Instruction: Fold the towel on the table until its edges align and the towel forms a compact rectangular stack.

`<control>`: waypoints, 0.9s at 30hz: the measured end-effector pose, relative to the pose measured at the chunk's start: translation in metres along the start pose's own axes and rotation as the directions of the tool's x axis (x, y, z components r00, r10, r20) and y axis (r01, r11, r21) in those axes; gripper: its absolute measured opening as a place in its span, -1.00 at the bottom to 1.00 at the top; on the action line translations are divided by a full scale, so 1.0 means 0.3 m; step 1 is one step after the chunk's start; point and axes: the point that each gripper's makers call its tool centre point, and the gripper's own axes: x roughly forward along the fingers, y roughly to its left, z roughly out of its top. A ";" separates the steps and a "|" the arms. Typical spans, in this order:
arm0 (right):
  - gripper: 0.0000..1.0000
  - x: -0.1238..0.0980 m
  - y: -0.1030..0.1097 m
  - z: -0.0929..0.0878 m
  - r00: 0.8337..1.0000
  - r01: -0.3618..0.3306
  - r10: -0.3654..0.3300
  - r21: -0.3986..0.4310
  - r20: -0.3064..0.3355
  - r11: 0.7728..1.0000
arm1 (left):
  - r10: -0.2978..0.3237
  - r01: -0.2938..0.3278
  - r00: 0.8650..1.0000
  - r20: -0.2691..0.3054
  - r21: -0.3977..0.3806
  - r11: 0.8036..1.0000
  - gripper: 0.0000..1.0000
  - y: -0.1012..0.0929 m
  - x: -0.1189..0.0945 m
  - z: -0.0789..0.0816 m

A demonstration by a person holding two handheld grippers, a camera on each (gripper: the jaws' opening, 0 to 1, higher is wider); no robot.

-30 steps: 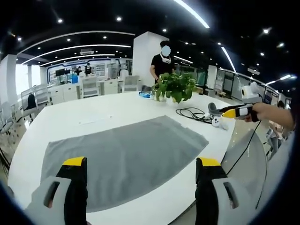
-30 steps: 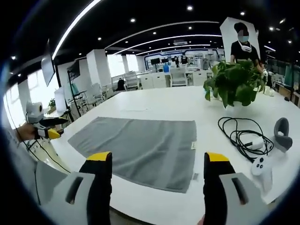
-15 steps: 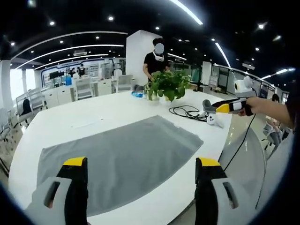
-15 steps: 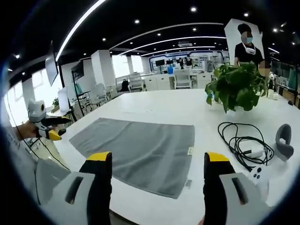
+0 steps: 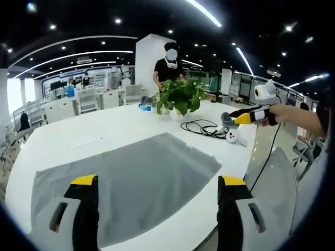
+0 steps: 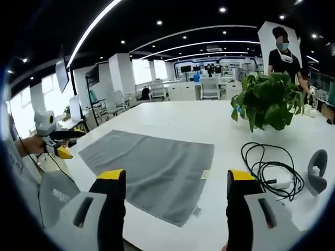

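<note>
A grey towel (image 5: 131, 178) lies spread flat on the white table (image 5: 104, 125); it also lies flat in the right gripper view (image 6: 152, 167). My left gripper (image 5: 157, 193) hovers open above the towel's near edge, nothing between its yellow-tipped jaws. My right gripper (image 6: 170, 185) is open too, held off the table's edge before the towel's near right corner. The right gripper (image 5: 246, 116) appears held in a hand at the right of the left gripper view. At the left of the right gripper view, a hand holds the left gripper (image 6: 55, 137).
A potted green plant (image 6: 267, 102) stands at the far side of the table, a person (image 6: 285, 55) behind it. A coiled black cable (image 6: 267, 167) and a grey controller (image 6: 314, 175) lie right of the towel. Grey chair backs (image 5: 272, 178) sit by the table edge.
Both cameras have shifted a little: the towel sits further left in each view. The towel itself lies as before, and both grippers stay open.
</note>
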 end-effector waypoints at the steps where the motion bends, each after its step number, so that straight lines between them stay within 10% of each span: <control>1: 0.60 0.003 -0.009 0.005 1.000 -0.004 0.004 -0.004 0.001 1.000 | -0.005 0.005 1.000 0.000 0.006 1.000 0.93 -0.008 0.011 0.005; 16: 0.54 0.114 -0.131 0.047 0.996 -0.090 0.089 -0.097 -0.017 0.991 | -0.126 0.125 0.992 0.010 0.061 0.990 0.79 -0.184 0.197 0.047; 27: 0.46 0.214 -0.234 0.044 0.995 -0.094 0.092 -0.056 -0.022 0.994 | -0.278 0.280 0.960 -0.037 0.178 0.943 0.69 -0.352 0.404 0.071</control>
